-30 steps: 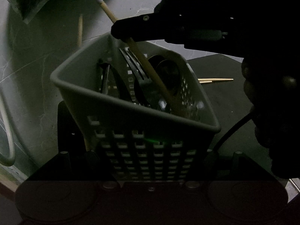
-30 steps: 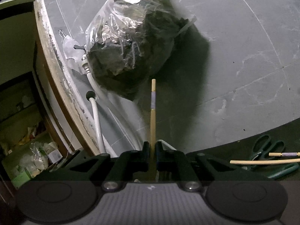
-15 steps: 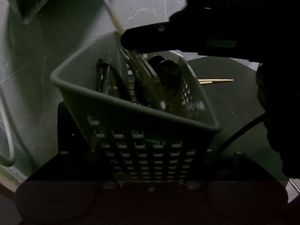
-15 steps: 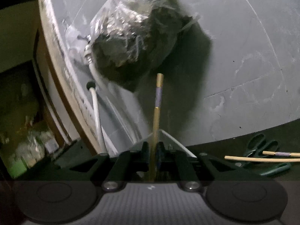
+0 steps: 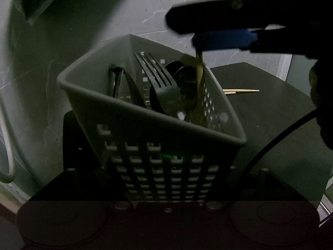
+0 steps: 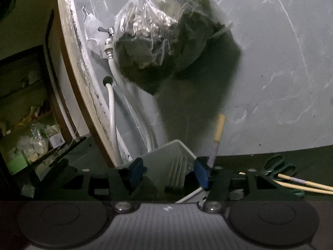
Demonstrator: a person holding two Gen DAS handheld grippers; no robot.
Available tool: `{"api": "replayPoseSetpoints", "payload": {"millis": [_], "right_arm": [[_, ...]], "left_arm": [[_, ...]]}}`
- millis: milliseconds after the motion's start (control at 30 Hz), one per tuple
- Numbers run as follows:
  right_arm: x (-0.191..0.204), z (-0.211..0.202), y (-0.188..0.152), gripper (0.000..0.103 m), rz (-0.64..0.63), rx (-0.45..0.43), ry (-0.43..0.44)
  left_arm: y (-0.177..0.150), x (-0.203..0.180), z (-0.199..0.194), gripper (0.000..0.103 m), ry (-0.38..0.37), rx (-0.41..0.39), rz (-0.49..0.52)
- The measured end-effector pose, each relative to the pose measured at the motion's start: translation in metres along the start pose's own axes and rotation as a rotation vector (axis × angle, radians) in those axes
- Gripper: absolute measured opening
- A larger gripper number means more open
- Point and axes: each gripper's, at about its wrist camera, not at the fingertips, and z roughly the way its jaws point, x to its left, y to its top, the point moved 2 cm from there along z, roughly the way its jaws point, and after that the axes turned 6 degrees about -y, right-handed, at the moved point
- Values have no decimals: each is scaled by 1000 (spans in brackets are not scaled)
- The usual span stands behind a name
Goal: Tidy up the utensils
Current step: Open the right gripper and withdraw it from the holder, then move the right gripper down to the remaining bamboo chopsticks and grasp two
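A: What are the right gripper's (image 6: 169, 174) fingers doing?

B: Its jaws have just been opening and stand wide; the blue pads (image 6: 136, 171) press on nothing. The chopstick (image 6: 217, 139) stands loose just beside the right pad, blurred, its lower end down in the caddy.

A: And the left gripper?

B: Its own fingers are lost in the dark at the bottom of its view. It is clamped on the grey perforated utensil caddy (image 5: 116, 112), which it holds tilted, mouth towards the camera.

A: What is in the caddy?

B: A dark fork (image 5: 158, 77), spoons (image 5: 185, 77) behind it, and other dark utensils at the left that I cannot identify. The chopstick leans in the right corner.

A: Farther out?

B: Two more chopsticks (image 6: 308, 184) lie on the dark table (image 6: 312, 156), across green-handled scissors (image 6: 276, 164). A plastic bag (image 6: 164, 31) hangs on the grey wall, white hoses (image 6: 111, 114) beside it.
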Motion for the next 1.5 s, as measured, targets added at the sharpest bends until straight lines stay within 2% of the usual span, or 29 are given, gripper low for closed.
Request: {"api": "replayPoseSetpoints", "payload": {"millis": [133,233,300,400,467,567,667,900,1233,1500], "right_arm": [[-4,-9,11,75,-9,-21,-5],[-12,-21,26,87,-20,-49,-23],[-24,-30,38,96,-46,-64,-55],[-48,-34,49,102,-105,-48,-131],[-68,-27,50,103,-137,8,-188],[-100,-3,44,103,-151,138,-295],[-125,20,33,103,-139,243,-352],[-149,66,6,103,-209,426,-386],[-161,115,2,102,-289,502,-357],[-175,130,-8,87,-302,565,-329]], "left_arm": [[0,0,0,76,4,-1,-4],[0,0,0,76,6,-1,-8],[0,0,1,76,7,-3,-14],[-1,-1,2,76,12,-5,-22],[-1,-1,2,76,17,-6,-28],[-2,-2,2,76,25,-6,-35],[-2,-4,2,76,35,-5,-44],[0,-10,1,76,57,-3,-62],[4,-14,5,76,81,-3,-84],[6,-18,9,77,93,3,-85]]}}
